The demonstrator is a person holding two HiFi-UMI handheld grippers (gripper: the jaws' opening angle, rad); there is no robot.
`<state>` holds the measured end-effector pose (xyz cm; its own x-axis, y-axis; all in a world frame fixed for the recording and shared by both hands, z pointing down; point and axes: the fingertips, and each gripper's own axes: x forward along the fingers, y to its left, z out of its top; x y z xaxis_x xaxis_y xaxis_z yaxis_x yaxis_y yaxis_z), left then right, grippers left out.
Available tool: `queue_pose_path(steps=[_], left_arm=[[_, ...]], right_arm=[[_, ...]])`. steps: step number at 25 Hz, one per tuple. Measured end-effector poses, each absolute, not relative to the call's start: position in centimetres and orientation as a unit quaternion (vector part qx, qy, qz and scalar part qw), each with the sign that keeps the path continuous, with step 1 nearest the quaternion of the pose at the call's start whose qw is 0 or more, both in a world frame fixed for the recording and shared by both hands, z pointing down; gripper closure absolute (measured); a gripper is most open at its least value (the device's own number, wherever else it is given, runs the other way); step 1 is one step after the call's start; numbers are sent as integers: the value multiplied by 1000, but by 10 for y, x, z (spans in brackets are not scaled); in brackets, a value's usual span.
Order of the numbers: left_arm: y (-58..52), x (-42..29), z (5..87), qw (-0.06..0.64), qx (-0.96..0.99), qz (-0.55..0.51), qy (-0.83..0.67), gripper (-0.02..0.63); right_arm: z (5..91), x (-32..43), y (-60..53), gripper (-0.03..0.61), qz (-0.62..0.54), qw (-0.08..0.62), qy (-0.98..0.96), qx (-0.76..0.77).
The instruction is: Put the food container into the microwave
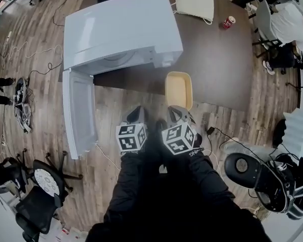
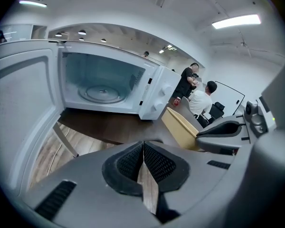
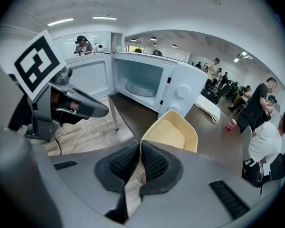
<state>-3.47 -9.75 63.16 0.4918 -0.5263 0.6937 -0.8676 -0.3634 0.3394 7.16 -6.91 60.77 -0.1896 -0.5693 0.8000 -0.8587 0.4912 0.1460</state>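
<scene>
Holding both tools low in front of the table [image 1: 217,59], we read the left gripper [image 1: 138,111] as clenched: in the left gripper view its two ribbed pads [image 2: 156,163] meet at the tips with nothing between them. The right gripper [image 1: 175,110] is likewise clenched and empty, its pads [image 3: 152,163] pressed together in the right gripper view.

The food container [image 1: 179,89], a pale yellow open tray, lies at the near edge of the dark table, to the right of the microwave [image 1: 121,29]. It sits directly ahead of the right gripper's jaws; we cannot tell whether the tips touch its near rim.

The microwave door [image 1: 80,112] stands fully open, swung out to the left past the table edge. The glass turntable [image 2: 102,93] is visible inside the cavity. A red can [image 1: 228,22] stands at the far side of the table, well apart from the container.
</scene>
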Motion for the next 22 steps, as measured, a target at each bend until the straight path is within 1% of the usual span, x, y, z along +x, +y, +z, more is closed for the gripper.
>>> queue_pose_path(steps=[6,12,22], left_arm=[[-95,-73,630,360,770,235,-471,580],[-102,-109,636,368,754,224,-496,579],[-128,-142,648,380,740,218,-511,579]], right_arm=[[601,26,-66,546,149,430,-777,435],[597,-22,-84,546,103,429,-805,396],[598,-62,-125,546,45,441,-826,346]])
